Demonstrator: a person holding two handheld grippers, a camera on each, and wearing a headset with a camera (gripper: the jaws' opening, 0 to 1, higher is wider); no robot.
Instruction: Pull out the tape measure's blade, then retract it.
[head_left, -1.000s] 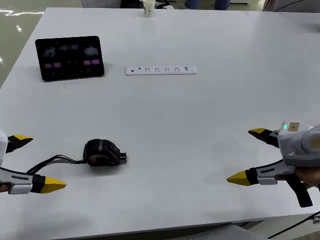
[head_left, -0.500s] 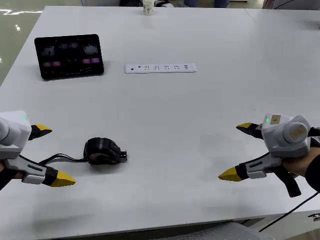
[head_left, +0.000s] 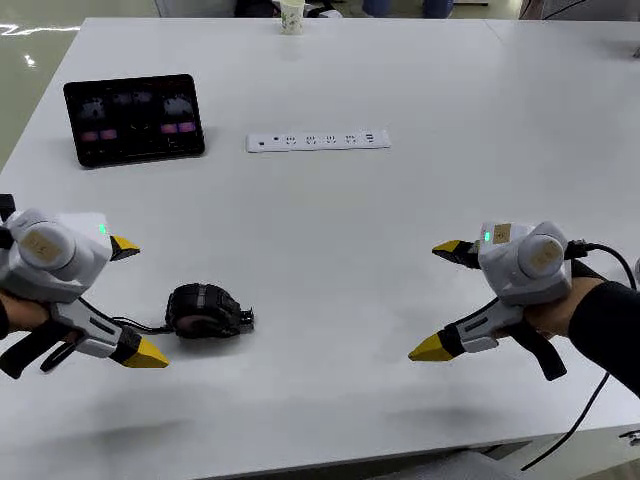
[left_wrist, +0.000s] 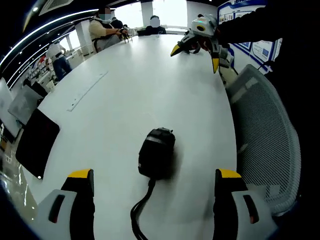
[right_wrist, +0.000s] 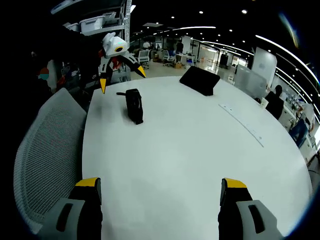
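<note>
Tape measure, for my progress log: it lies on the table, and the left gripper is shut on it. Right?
Not quite: the left gripper is open, short of the tape measure. It does lie on the table. The left gripper view shows this.

No legible text, brand, number or sign is found in any view. Coloured icons are displayed on the tablet screen (head_left: 135, 118) and small markings are printed on the power strip (head_left: 318, 141) on the table (head_left: 420, 90), but none can be resolved. The print on the paper cup (head_left: 291, 16) and on the wall boards (left_wrist: 261, 49) is likewise too small to be read.
</note>
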